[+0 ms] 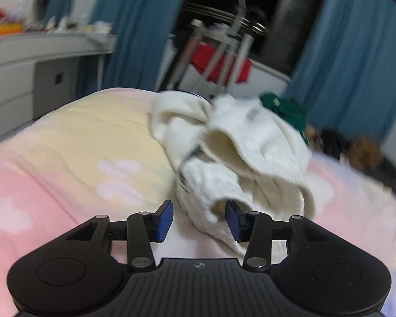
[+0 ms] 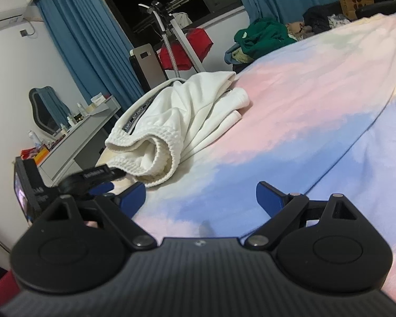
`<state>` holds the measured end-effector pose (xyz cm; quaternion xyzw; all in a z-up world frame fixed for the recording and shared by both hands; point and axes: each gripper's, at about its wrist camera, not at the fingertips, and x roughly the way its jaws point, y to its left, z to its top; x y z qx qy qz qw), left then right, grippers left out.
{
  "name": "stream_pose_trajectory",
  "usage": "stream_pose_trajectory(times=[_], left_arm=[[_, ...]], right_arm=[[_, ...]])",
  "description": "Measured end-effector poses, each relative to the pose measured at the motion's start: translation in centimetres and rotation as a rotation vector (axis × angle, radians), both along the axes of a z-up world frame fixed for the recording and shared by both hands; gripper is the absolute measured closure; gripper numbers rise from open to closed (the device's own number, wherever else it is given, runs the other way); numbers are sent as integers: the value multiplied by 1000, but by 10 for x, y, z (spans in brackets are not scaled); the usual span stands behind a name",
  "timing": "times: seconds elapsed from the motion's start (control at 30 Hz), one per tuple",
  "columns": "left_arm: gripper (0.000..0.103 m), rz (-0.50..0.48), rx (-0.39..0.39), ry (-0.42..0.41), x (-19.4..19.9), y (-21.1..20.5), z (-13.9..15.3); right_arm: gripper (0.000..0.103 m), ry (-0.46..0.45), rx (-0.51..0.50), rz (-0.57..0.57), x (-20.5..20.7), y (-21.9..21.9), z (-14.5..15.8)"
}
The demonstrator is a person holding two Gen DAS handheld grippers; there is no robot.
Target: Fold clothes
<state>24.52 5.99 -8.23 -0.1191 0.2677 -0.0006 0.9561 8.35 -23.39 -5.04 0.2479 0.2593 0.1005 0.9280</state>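
White garment [image 1: 224, 158] between part-open left hand-held gripper [image 1: 199, 218] pads.

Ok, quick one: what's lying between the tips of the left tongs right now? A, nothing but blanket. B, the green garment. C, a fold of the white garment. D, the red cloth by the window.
C: in the left wrist view a ribbed fold of the white garment lies between the blue tips of the left tongs, while the green garment sits far back on the bed.
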Motion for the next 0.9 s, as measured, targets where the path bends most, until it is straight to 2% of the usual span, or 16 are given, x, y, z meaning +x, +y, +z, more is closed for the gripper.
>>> stream_pose_trajectory(times=[0.07, 0.1, 0.2, 0.33, 0.4, 0.43, 0.53, 0.7, 0.9], left_arm=[[55, 31, 55, -28, 0, -7, -1], [55, 47, 53, -43, 0, -7, -2], [55, 85, -37, -74, 3, 3, -5], [57, 95, -54, -48, 14, 6, -15], [73, 70, -44, -51, 20, 5, -19], [86, 61, -39, -60, 21, 5, -19], [92, 52, -24, -92, 23, 4, -10], [94, 5, 25, -191, -12, -4, 28], [95, -23, 73, -295, -79, 1, 95]], right_arm=[[11, 8, 11, -2, 1, -1, -1], [11, 11, 13, -2, 2, -1, -2], [11, 18, 20, 3, 3, -1, -3], [11, 12, 12, 11, 4, 2, -5], [11, 9, -20, 19, 6, 6, -7], [11, 8, -40, 24, 7, 8, -8], [11, -11, -105, 42, 10, 19, -9], [12, -133, -208, 66, -2, 36, 4], [12, -233, -195, 76, -24, 34, 21]])
